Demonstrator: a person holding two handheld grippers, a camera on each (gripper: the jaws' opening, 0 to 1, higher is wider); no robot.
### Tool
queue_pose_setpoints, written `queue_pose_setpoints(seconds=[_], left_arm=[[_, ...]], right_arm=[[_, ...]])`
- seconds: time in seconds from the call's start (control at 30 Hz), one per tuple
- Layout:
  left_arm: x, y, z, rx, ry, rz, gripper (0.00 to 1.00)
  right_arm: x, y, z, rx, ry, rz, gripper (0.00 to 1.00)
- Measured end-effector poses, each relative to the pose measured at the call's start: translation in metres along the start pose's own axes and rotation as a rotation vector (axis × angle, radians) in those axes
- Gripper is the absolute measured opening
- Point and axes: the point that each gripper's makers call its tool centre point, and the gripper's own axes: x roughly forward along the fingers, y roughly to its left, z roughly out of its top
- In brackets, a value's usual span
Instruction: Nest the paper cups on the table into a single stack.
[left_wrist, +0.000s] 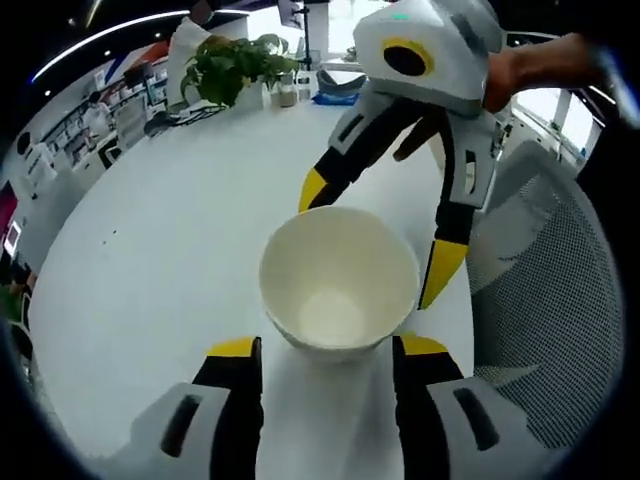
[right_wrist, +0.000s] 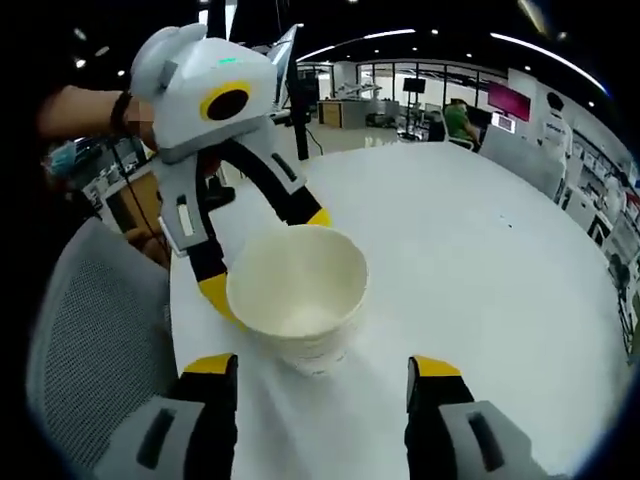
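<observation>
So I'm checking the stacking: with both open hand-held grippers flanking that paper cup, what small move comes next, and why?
Probably close the left hand-held gripper on the paper cup: its jaws are open on either side of the cup. The right hand-held gripper is also open.

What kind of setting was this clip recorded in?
Probably an open-plan office or showroom: a large white round table, a mesh-backed chair, a potted plant, and long ceiling light strips over distant desks and screens.
</observation>
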Motion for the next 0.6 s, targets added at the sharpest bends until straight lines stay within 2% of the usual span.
queue_pose_setpoints(seconds=[0.07,0.13,0.2,0.3,0.43,0.6], left_arm=[[0.003,0.000,0.001,0.003,-0.008,-0.010,0.48],[0.001,-0.009,0.008,0.014,-0.010,-0.022,0.46],[0.006,-0.010,0.006,0.028,-0.005,-0.024,0.45],[0.011,-0.007,0.001,0.046,0.009,-0.024,0.44],[0.007,-0.007,0.005,0.058,0.008,-0.021,0.39],[0.008,-0.004,0.001,0.074,0.026,-0.024,0.36]], right_arm=[[0.001,0.000,0.000,-0.028,0.008,0.001,0.66],[0.002,-0.002,0.001,-0.050,0.009,0.001,0.64],[0.003,-0.002,0.005,-0.055,0.000,0.012,0.62],[0.007,-0.002,0.010,-0.096,-0.002,0.017,0.51],[0.010,0.008,0.009,-0.163,0.028,0.061,0.42],[0.014,0.005,0.011,-0.183,0.044,0.062,0.43]])
